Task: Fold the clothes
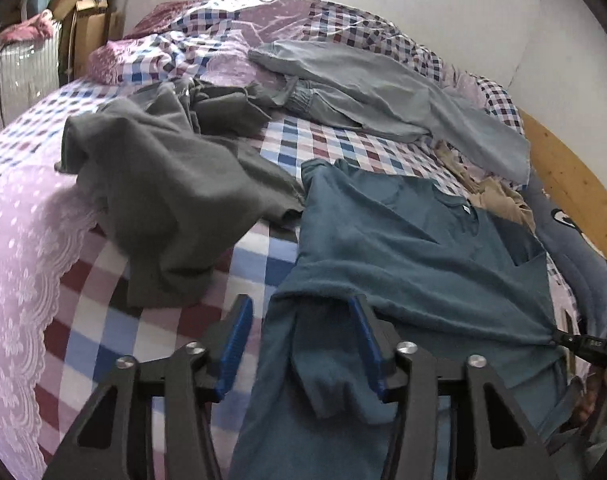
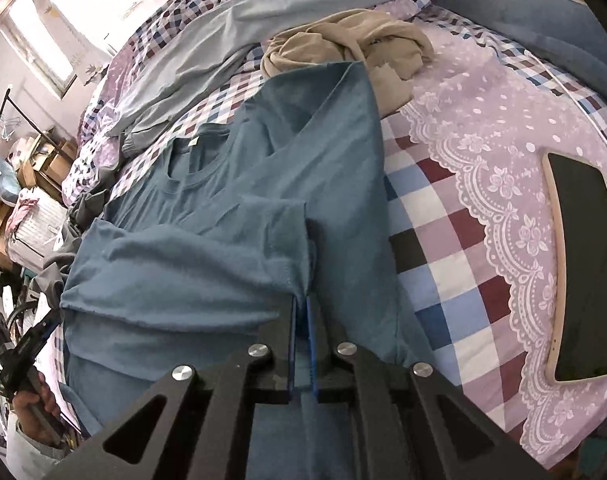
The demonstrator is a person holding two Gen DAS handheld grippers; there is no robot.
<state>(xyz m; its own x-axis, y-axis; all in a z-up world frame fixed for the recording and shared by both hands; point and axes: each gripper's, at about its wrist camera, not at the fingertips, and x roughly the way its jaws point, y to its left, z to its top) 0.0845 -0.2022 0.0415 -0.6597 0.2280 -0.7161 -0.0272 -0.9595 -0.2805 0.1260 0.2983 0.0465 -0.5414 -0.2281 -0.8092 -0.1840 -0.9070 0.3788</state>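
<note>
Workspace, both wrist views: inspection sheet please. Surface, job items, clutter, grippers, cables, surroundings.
Surface: bed with checked and lilac lace covers.
Job's things: teal T-shirt spread out, partly folded; dark grey garment crumpled; light blue top; beige garment bunched.
Clutter: phone face up on the lace cover.
Grippers: left gripper open, straddling the teal hem; right gripper shut on the teal T-shirt.
Cables: nothing seen.
Surroundings: window, wooden shelves, wooden bed frame.
</note>
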